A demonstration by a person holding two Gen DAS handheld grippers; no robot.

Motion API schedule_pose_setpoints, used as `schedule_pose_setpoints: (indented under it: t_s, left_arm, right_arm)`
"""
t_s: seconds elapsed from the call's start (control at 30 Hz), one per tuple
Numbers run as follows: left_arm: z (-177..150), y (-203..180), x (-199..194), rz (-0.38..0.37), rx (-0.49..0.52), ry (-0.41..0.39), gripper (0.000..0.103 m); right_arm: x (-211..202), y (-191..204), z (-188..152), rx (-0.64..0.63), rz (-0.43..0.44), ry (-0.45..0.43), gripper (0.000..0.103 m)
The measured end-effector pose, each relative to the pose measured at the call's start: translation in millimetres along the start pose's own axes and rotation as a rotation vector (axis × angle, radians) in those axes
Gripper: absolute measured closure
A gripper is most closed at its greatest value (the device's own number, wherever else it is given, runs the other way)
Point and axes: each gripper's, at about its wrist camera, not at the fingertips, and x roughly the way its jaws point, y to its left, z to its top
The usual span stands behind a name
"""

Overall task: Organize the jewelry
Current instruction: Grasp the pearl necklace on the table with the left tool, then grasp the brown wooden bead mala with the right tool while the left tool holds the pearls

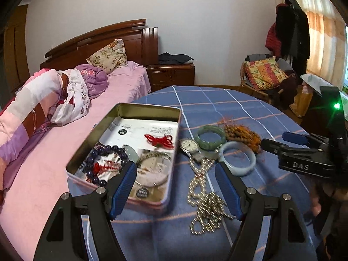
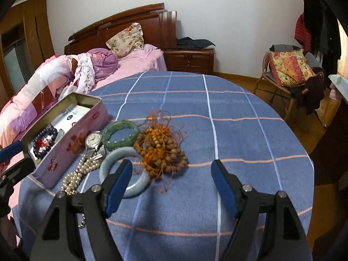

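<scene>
An open pink tin [image 1: 150, 109] lies on the blue checked tablecloth [image 2: 228, 100] and holds a purple bead bracelet [image 1: 102, 152], a red knot charm [image 1: 159, 140] and a thin bangle [image 1: 152, 181]. Beside the tin lie a watch [image 1: 189, 145], a green jade bangle [image 1: 208, 146], a pale blue bangle [image 1: 241, 171], a wooden bead string with orange cord [image 2: 161, 150] and a pearl necklace [image 1: 204, 200]. My left gripper [image 1: 175, 166] hangs open over the tin's right edge and the pearls. My right gripper [image 2: 171, 164] is open just in front of the wooden beads, its left finger over the pale bangle [image 2: 118, 152].
A bed [image 1: 43, 174] with pink sheets and a quilt borders the table on the left. Against the far wall stands a nightstand [image 2: 189, 58]. A chair [image 2: 289, 71] piled with cushions and clothes is at the right. The table's right half [image 2: 250, 141] is bare cloth.
</scene>
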Motion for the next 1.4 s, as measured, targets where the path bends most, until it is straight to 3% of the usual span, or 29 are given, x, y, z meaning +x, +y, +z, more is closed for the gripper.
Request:
schedule_pose_setpoints:
  t_s: [0.13, 0.2, 0.43, 0.6, 0.63, 0.7, 0.77, 1.03, 1.13, 1.4]
  left_arm:
    - [-5.9, -15.0, -2.3, -0.017, 0.023, 0.005, 0.031]
    - [-9.2, -21.3, -0.6, -0.037, 0.034, 0.023, 0.047]
    - [-23.8, -38.9, 15.5, -0.078, 0.077, 0.120, 0.050]
    - [-32.1, -44.2, 30.0, -0.081, 0.077, 0.209, 0.063]
    - [-33.8, -43.7, 31.9, -0.083, 0.076, 0.221, 0.066]
    - [-35.5, -45.5, 32.1, -0.100, 0.084, 0.228, 0.091]
    - [-35.9, -50.2, 27.8, -0.110, 0.111, 0.215, 0.099]
    - [-11.4, -48.1, -8.0, -0.148, 0.106, 0.064, 0.099]
    - [4.4, -42.2, -13.3, -0.140, 0.095, 0.020, 0.099]
    - [27.9, -15.2, -12.4, -0.117, 0.048, -0.037, 0.099]
  right_arm:
    - [-1.5, -3.8, -3.4, 0.005, -0.015, 0.002, 0.025]
    - [-4.1, -5.8, -4.5, 0.010, -0.015, -0.001, 0.025]
    - [-4.2, -11.5, -10.3, 0.035, -0.025, 0.004, 0.025]
    - [-3.4, -11.7, -9.7, 0.035, -0.021, 0.000, 0.025]
    - [-2.5, -11.9, -9.8, 0.039, -0.020, 0.002, 0.025]
    - [-2.3, -12.7, -10.4, 0.045, -0.019, 0.005, 0.025]
    - [-2.4, -14.4, -10.1, 0.055, -0.018, 0.005, 0.025]
    - [-3.1, -12.8, -5.2, 0.050, -0.020, -0.001, 0.025]
    - [2.4, -8.0, 3.9, 0.030, -0.016, 0.000, 0.034]
    - [28.1, 7.4, 21.0, -0.005, 0.024, 0.039, 0.034]
